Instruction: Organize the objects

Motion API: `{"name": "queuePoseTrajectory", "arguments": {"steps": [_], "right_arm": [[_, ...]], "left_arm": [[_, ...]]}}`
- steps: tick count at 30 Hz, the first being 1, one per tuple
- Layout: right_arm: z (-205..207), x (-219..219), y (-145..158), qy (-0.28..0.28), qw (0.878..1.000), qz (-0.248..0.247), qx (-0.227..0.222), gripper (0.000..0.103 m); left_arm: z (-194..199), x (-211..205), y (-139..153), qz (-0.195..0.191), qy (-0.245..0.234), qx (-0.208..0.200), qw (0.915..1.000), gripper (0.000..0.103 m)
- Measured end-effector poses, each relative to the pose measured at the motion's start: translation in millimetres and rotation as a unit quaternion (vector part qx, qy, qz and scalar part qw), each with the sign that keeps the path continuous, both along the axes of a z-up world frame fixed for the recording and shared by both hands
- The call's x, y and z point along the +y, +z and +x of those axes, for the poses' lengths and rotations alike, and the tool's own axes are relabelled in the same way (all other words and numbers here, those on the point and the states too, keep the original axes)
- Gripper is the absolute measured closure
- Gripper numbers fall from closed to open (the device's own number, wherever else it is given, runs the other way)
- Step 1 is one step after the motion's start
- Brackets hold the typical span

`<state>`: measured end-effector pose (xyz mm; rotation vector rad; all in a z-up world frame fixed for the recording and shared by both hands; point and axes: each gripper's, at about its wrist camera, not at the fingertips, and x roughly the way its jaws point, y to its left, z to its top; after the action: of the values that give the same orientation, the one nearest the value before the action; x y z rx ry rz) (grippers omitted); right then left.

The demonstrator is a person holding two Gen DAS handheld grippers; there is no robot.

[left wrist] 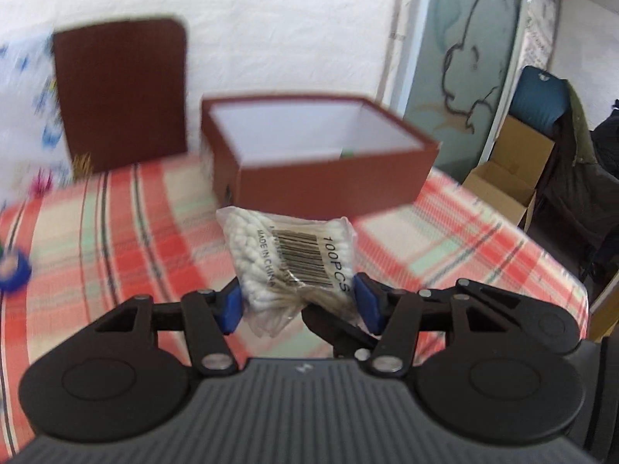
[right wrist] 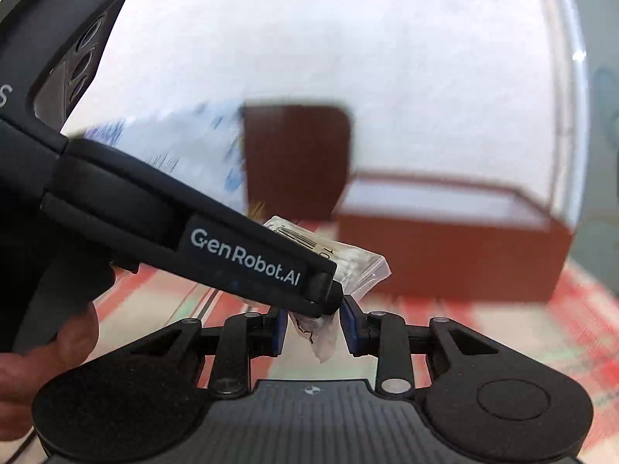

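A clear bag of cotton swabs (left wrist: pixel 294 263) with a barcode label hangs above the plaid tablecloth (left wrist: pixel 116 239). My left gripper (left wrist: pixel 298 303) is shut on it, blue pads pressing both sides. In the right wrist view the same bag (right wrist: pixel 348 266) shows behind the left gripper's finger (right wrist: pixel 325 294). Its lower corner sits between the pads of my right gripper (right wrist: pixel 314 328), which look shut on it. Behind the bag stands an open brown box (left wrist: pixel 329 178) with a white inside. Its brown lid (left wrist: pixel 120 92) leans against the wall.
A blue round object (left wrist: pixel 13 270) lies at the table's left edge. Right of the table stand an open cardboard box (left wrist: pixel 506 178) and a blue chair (left wrist: pixel 537 100) draped with dark clothing. A hand (right wrist: pixel 42 352) holds the left gripper's handle.
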<state>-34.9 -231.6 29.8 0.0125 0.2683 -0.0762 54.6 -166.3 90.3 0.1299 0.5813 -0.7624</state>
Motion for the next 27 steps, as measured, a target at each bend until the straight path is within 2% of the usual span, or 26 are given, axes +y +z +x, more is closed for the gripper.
{"name": "queuePoseTrajectory", "arguments": {"steps": [2,5,6,7,8,9,10,11,12,13,14,17,19,20,22,24,27], "right_arm": [[12.2,-15.8,11.5,-0.018,0.999,-0.003,-0.026,0.071],[39.1,-44.3,23.6,-0.051,0.998,-0.008,-0.046,0.071],[51.3,-56.2,25.8,-0.065,0.997,-0.006,-0.052,0.067],[64.9,-68.7,26.3,-0.080,0.995,-0.004,-0.056,0.061],[83.0,-82.9,24.8,-0.097,0.994,-0.005,-0.055,0.037],[100.4,-95.0,21.3,-0.116,0.992,-0.010,-0.048,0.027],[114.2,-104.5,15.9,-0.139,0.989,-0.017,-0.042,0.030],[124.2,-112.1,10.6,-0.158,0.987,-0.022,-0.027,0.034],[126.9,-117.7,6.3,-0.160,0.987,-0.014,-0.022,0.036],[120.8,-119.4,2.2,-0.159,0.986,-0.007,-0.041,0.036],[113.4,-116.7,-2.7,-0.163,0.985,-0.012,-0.062,0.034],[102.3,-105.0,-13.2,-0.163,0.982,-0.027,-0.090,0.028],[96.1,-103.1,-12.4,-0.152,0.983,-0.029,-0.098,0.028],[94.4,-101.8,-10.7,-0.152,0.983,-0.029,-0.101,0.028],[86.7,-101.9,-6.0,-0.153,0.983,-0.019,-0.104,0.027],[68.6,-101.9,-3.0,-0.150,0.983,-0.002,-0.107,0.021],[44.9,-97.8,-10.2,-0.130,0.987,0.042,-0.081,0.017]], "left_arm": [[11.2,-22.3,15.7,0.002,-0.012,-0.029,0.9995,0.044],[36.3,-56.9,30.1,-0.001,-0.030,-0.050,0.9983,0.044],[46.4,-69.5,32.1,-0.002,-0.036,-0.055,0.9978,0.040],[57.2,-83.6,32.2,0.002,-0.041,-0.060,0.9973,0.031],[68.1,-98.8,29.7,0.013,-0.039,-0.072,0.9966,0.026],[77.9,-112.6,26.6,0.030,-0.025,-0.087,0.9954,0.024],[88.0,-125.5,22.5,0.051,-0.003,-0.093,0.9943,0.025],[98.1,-132.2,16.5,0.067,0.013,-0.084,0.9942,0.023],[105.7,-133.0,14.2,0.057,0.011,-0.060,0.9965,0.023],[107.9,-127.8,12.7,0.032,0.004,-0.041,0.9986,0.022],[105.3,-124.6,11.0,0.021,-0.001,-0.038,0.9990,0.022],[86.2,-122.5,4.9,0.031,0.012,-0.085,0.9958,0.022],[80.6,-116.6,7.0,0.024,0.010,-0.075,0.9968,0.022],[78.3,-112.8,8.6,0.020,0.008,-0.063,0.9978,0.023],[67.7,-101.1,12.7,0.010,0.012,-0.063,0.9979,0.022],[55.1,-84.0,16.1,0.002,0.015,-0.062,0.9979,0.021],[37.8,-56.7,7.1,0.005,0.004,-0.028,0.9996,0.016]]}}
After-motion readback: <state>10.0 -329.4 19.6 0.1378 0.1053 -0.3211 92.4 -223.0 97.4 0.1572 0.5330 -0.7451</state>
